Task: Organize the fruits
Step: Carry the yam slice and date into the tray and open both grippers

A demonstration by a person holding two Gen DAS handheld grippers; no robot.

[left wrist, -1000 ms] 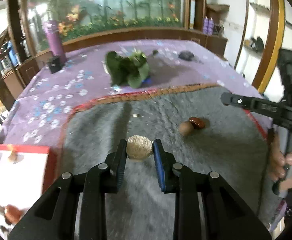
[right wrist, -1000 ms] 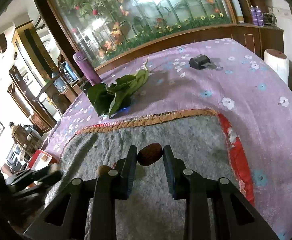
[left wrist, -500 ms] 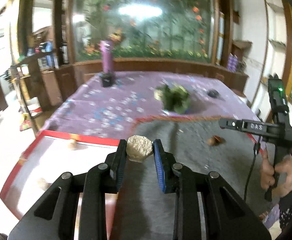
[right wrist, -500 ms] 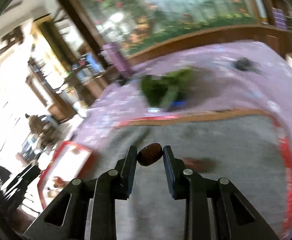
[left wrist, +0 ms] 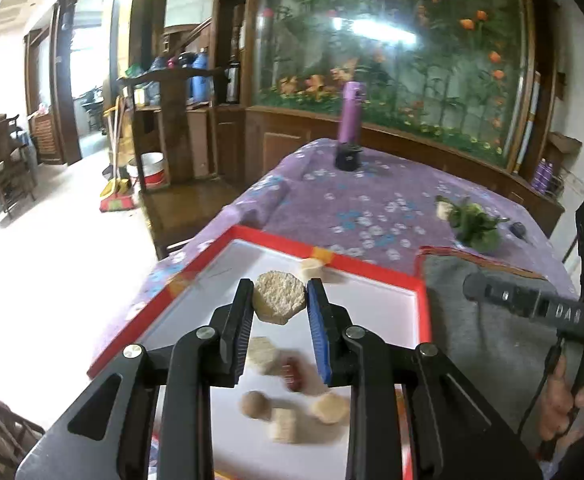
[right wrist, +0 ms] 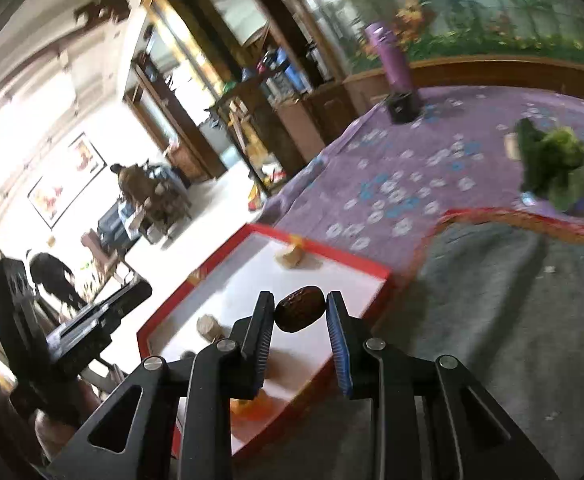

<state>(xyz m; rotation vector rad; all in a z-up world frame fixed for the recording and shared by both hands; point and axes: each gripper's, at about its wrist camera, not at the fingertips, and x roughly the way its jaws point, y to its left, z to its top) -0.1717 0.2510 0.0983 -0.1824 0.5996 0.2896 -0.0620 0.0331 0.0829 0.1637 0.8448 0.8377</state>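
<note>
Over the red-rimmed tray [left wrist: 372, 270], both grippers carry fruit: left gripper [left wrist: 279, 300] fingers clenched on a pale hexagonal piece [left wrist: 279, 302], right gripper [right wrist: 300, 314] fingers on a dark date [right wrist: 300, 314], the next move being, I judge, lowering toward six o'clock and releasing

Matt black plastic on the left hand-held gripper [left wrist: 279, 320], silver metal screw heads, ribbed blue pad on one finger. Rough, grainy, pale and dry on the tan hexagonal piece [left wrist: 278, 298] pinched there. Wrinkled, dark brown, faintly glossy skin on the date-like fruit [right wrist: 300, 314] in the right hand-held gripper [right wrist: 300, 324]. Smooth white inside, glossy red rim on the cardboard-looking tray [left wrist: 372, 270]. Right of tray: fuzzy grey felt mat [left wrist: 492, 344]. Beyond tray: purple flowered cloth [left wrist: 352, 200] over the surface.
</note>
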